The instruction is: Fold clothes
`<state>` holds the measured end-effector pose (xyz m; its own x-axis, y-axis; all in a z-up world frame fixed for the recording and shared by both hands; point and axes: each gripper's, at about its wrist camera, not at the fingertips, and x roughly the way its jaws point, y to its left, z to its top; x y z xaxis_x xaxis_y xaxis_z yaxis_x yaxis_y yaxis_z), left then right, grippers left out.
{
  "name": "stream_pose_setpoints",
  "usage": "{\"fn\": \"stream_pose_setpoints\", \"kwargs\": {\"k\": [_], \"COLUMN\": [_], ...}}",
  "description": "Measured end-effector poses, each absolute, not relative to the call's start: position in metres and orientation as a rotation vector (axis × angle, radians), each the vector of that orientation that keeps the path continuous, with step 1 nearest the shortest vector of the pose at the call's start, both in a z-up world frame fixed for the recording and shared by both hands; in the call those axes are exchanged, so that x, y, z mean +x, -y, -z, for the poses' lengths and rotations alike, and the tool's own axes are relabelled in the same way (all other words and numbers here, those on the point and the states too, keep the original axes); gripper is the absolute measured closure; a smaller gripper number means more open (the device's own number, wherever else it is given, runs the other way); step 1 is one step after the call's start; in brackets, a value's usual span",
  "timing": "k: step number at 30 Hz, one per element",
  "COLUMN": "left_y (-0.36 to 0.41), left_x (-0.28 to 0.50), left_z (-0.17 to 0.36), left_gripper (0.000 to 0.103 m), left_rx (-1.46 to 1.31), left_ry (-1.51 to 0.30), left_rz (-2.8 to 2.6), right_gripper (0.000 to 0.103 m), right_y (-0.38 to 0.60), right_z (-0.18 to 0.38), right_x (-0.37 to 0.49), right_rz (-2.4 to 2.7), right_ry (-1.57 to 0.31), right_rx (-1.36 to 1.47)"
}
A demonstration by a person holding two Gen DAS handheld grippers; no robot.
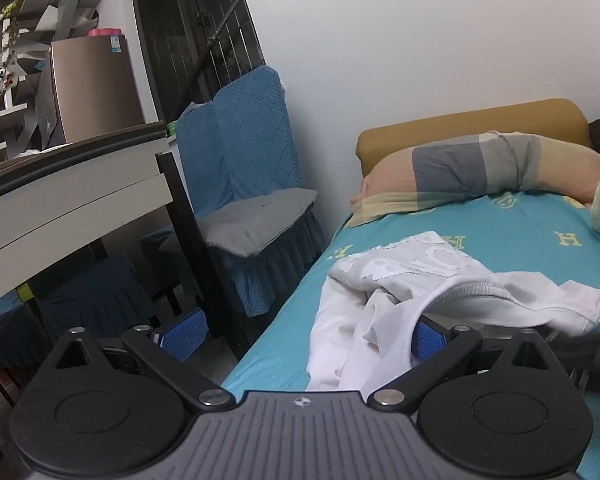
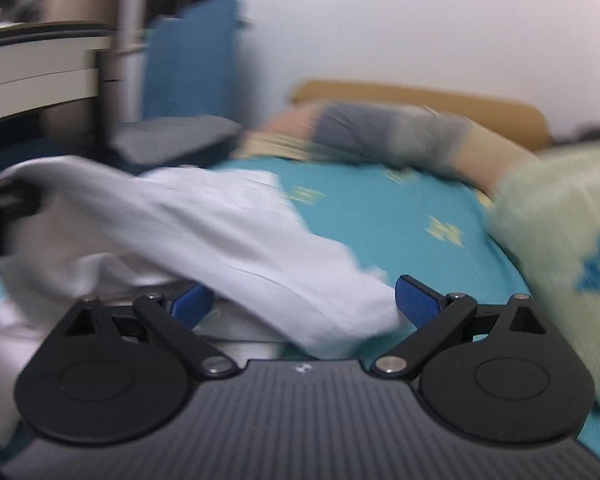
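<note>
A white garment (image 1: 384,304) with a pale printed pattern lies crumpled on the teal bed sheet (image 1: 520,232), near the bed's left edge. My left gripper (image 1: 304,336) is open, its blue pads wide apart; the cloth drapes over the right pad (image 1: 428,338) and the left pad hangs past the bed edge. In the blurred right wrist view the same white garment (image 2: 228,232) stretches from the left down between the open jaws of my right gripper (image 2: 304,304). The cloth lies over the gap and touches both blue pads.
A striped pillow (image 1: 480,168) and a tan headboard (image 1: 472,120) stand at the bed's far end. A pale green blanket (image 2: 560,240) lies on the right. A blue-covered chair (image 1: 244,184) with a grey cushion and a white table (image 1: 72,200) stand left of the bed.
</note>
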<state>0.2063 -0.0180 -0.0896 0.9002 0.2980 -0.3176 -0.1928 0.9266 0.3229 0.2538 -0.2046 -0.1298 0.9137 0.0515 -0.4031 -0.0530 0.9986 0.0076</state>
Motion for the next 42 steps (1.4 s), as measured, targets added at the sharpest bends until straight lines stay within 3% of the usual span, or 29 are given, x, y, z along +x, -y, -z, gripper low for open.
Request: {"fn": "stream_pose_setpoints", "kwargs": {"k": [8, 23, 27, 35, 38, 42], "left_y": [0.035, 0.050, 0.016, -0.013, -0.019, -0.039], "left_x": [0.207, 0.215, 0.213, 0.175, 0.163, 0.138], "left_z": [0.114, 0.148, 0.116, 0.060, 0.039, -0.014], "left_gripper": [0.000, 0.000, 0.000, 0.000, 0.000, 0.000], "left_rx": [0.398, 0.501, 0.317, 0.104, 0.078, -0.032], "left_ry": [-0.387, -0.460, -0.437, -0.284, -0.260, -0.211], "left_rz": [-0.224, -0.291, -0.414, -0.429, -0.408, -0.399], "right_gripper": [0.004, 0.004, 0.004, 0.004, 0.004, 0.004], "right_y": [0.242, 0.222, 0.220, 0.229, 0.232, 0.239], "right_z": [0.106, 0.033, 0.042, 0.110, 0.090, 0.018], "right_x": [0.240, 0.194, 0.202, 0.236, 0.225, 0.192], "right_rz": [0.132, 0.140, 0.187, 0.196, 0.199, 0.194], "right_ry": [-0.208, 0.106, 0.056, -0.295, -0.274, -0.155], "right_rx": [0.180, 0.048, -0.012, -0.125, -0.131, -0.080]}}
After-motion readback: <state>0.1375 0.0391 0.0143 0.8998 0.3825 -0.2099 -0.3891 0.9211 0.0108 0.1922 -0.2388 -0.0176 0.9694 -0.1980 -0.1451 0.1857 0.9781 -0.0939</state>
